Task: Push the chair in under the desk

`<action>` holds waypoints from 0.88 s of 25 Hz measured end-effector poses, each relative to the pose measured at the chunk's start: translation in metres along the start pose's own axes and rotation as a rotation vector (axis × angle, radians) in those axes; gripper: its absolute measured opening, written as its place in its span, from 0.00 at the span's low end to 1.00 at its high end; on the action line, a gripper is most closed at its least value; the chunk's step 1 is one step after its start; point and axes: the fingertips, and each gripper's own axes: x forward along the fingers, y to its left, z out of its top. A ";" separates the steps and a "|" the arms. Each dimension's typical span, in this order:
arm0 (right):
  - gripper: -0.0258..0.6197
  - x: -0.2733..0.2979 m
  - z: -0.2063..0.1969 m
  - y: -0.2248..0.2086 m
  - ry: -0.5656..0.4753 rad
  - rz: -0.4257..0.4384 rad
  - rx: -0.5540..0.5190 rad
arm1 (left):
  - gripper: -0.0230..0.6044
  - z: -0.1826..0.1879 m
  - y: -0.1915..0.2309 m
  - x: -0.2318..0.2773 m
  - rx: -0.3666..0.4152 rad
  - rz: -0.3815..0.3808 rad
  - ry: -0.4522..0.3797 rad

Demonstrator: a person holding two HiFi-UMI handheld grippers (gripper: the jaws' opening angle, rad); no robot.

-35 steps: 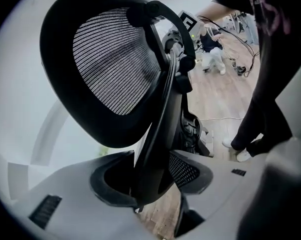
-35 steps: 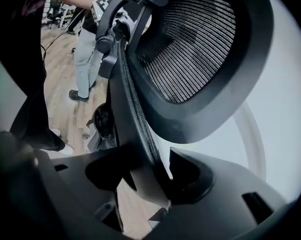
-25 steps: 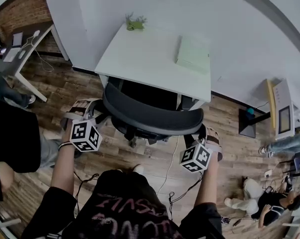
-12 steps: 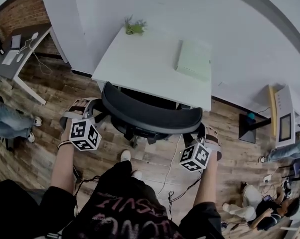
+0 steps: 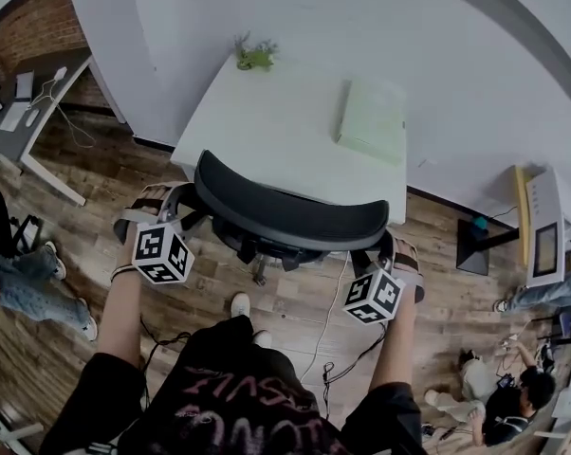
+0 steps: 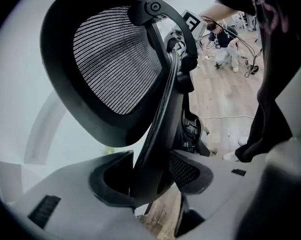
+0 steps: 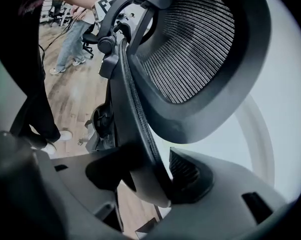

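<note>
Both the left gripper and right gripper clamp the side rims of the mesh office chair, which has rolled forward in the last second to the white desk's front edge, so the push looks nearly finished.

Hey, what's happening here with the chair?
A person grips the backrest of a black mesh chair at both side edges, one with the left tongs, one with the right tongs, both shut on it. The backrest is at the front edge of the white desk, so the chair looks nearly tucked in.
</note>
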 end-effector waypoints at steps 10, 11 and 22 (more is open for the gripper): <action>0.45 0.026 0.006 -0.020 0.003 -0.013 0.002 | 0.40 -0.003 0.024 0.022 -0.003 0.011 -0.010; 0.45 0.027 0.006 -0.020 0.003 -0.013 0.002 | 0.40 -0.004 0.024 0.023 -0.002 0.011 -0.012; 0.45 0.024 0.008 -0.018 -0.019 -0.057 0.005 | 0.42 -0.005 0.023 0.023 -0.012 0.015 -0.016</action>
